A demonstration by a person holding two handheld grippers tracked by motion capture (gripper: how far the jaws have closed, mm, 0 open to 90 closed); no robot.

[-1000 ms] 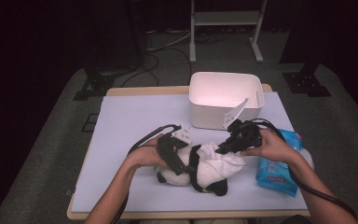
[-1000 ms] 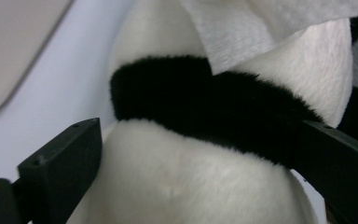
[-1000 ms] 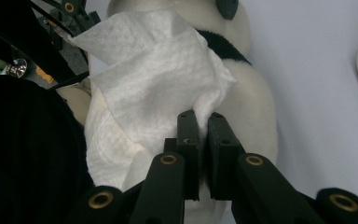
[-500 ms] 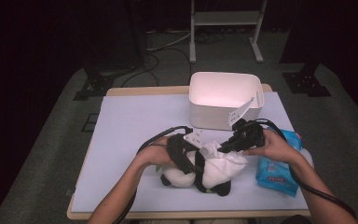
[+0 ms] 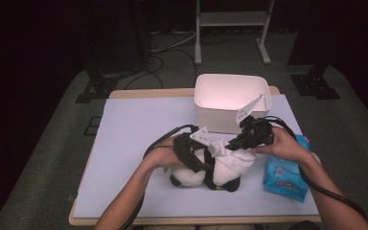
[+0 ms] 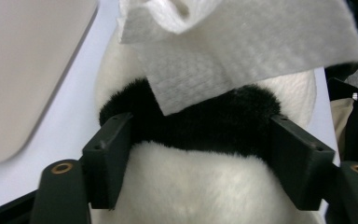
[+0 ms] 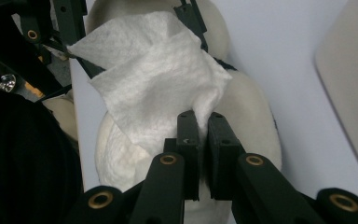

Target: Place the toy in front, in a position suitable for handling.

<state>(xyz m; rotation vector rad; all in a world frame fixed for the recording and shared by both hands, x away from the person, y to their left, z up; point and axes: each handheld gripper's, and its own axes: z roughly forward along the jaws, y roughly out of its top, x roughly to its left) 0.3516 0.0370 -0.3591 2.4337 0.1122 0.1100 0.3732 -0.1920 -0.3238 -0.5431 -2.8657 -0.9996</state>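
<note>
— High view first: the plush panda (image 5: 206,173) lies on its side across the near middle of the table mat (image 5: 134,139), long axis running left to right, with the white bin (image 5: 230,103) behind it and a blue wipes pack (image 5: 285,175) just to its right.

— And the left gripper (image 5: 199,165)?

— Left gripper view now: its jaws stand apart but pressed into the panda (image 6: 191,186) on either side of the black band, so it's clamped on the toy's body. The white wipe (image 6: 242,51) hangs just beyond.

— Right gripper view?

— The right gripper (image 7: 203,130) has its jaws together, pinching the wipe (image 7: 158,88), which drapes over the panda (image 7: 251,121) straight ahead of it (touching the fur, I'd judge).

— So which hand does the wiping?

— The right one, by my reading: it comes in from the panda's right end, and a stroke would run along that long axis toward the left gripper.
</note>
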